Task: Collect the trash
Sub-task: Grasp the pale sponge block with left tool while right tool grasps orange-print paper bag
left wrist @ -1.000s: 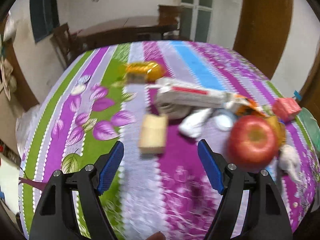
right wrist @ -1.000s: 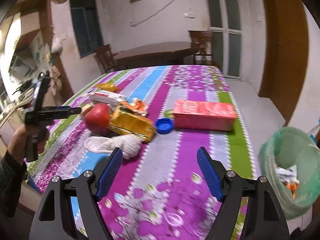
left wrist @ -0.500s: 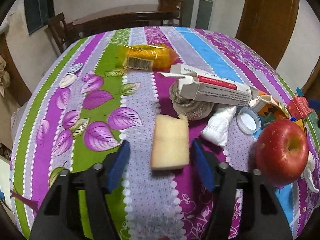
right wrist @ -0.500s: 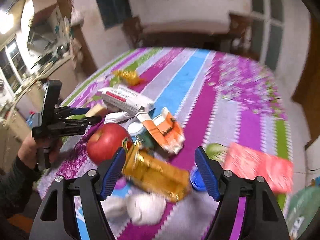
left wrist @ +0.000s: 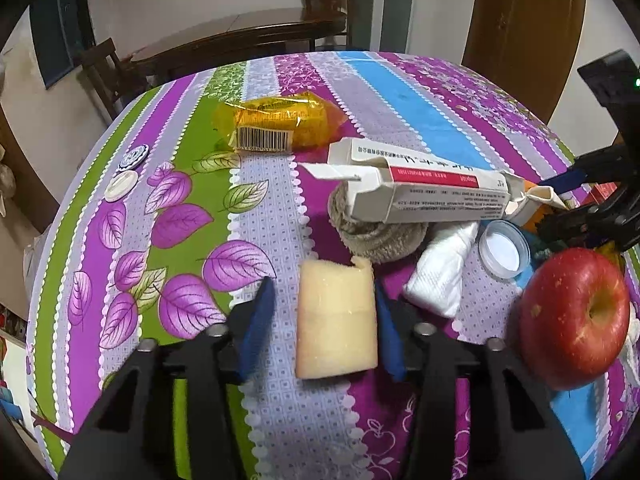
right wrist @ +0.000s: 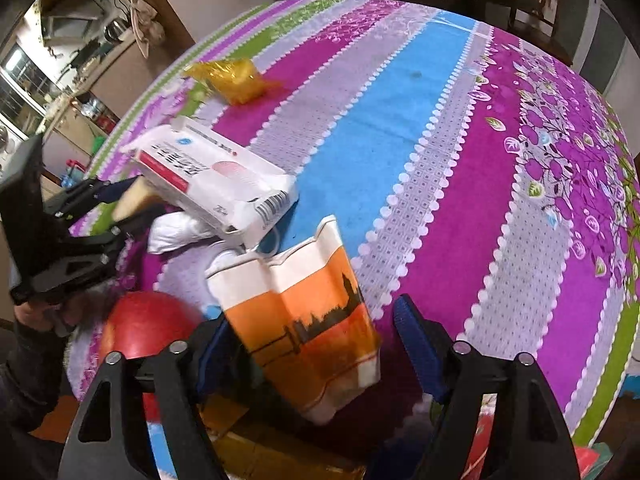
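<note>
Each handheld tool is a matte black plastic two-finger gripper: the left gripper (left wrist: 322, 320) and the right gripper (right wrist: 308, 344) share one build. Two broad black arms run up from the bottom of each wrist view, each pierced by a triangular cut-out and narrowing toward the tip. Round silver screw heads sit at the joints, two on each side. The fingertips carry flat, deep blue pads (left wrist: 256, 320) with a slightly ribbed face (right wrist: 416, 350). Seen from the right wrist camera, the left tool shows a black block-shaped body above its linkage, and the hand (right wrist: 38, 312) gripping it comes out of a dark sleeve (right wrist: 24, 368)
</note>
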`<state>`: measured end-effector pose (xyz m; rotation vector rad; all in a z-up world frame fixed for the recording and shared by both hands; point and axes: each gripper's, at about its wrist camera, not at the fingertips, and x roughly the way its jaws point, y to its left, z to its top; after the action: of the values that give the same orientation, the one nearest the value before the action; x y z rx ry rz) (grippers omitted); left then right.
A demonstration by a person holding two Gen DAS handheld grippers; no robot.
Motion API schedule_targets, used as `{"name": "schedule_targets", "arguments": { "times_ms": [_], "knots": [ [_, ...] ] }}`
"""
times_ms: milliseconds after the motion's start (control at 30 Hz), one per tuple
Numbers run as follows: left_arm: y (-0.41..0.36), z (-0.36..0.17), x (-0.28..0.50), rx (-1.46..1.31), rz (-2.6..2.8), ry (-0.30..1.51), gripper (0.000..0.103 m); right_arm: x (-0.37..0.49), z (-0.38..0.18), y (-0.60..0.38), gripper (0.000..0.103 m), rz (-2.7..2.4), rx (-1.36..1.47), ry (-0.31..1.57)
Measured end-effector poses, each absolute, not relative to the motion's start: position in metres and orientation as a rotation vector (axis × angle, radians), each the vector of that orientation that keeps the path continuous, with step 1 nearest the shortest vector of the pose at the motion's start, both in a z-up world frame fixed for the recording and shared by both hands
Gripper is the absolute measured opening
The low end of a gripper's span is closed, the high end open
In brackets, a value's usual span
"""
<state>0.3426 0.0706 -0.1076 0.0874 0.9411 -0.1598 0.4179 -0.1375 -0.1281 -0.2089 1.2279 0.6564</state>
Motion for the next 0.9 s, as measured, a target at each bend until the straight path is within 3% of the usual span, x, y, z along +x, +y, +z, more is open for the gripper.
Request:
{"name": "schedule_targets", "arguments": {
  "times_ms": [67,233,533,900],
  "knots": [
    [0.07,-0.107,0.342,0.073,-0.166,0.934,0.032,0.417,-0.128,-0.137,0.053,0.647,-0.219,1.205],
    [0.066,-0.109,0.339,0.083,-0.143,0.908,0.029,0.403,-0.125,-0.143,0.045,0.611,-0.207,1.132],
    [0.071,-0.093,0.319,0.051,-0.096,0.851,0.029,0.369,-0.095,-0.153,0.042,0.526,-0.169,0.907],
    [0.036,-0.031,0.253,0.027,-0.121,0.65,0.029,0.271,-0.037,-0.177,0.042,0.439,-0.069,0.625]
  ]
}}
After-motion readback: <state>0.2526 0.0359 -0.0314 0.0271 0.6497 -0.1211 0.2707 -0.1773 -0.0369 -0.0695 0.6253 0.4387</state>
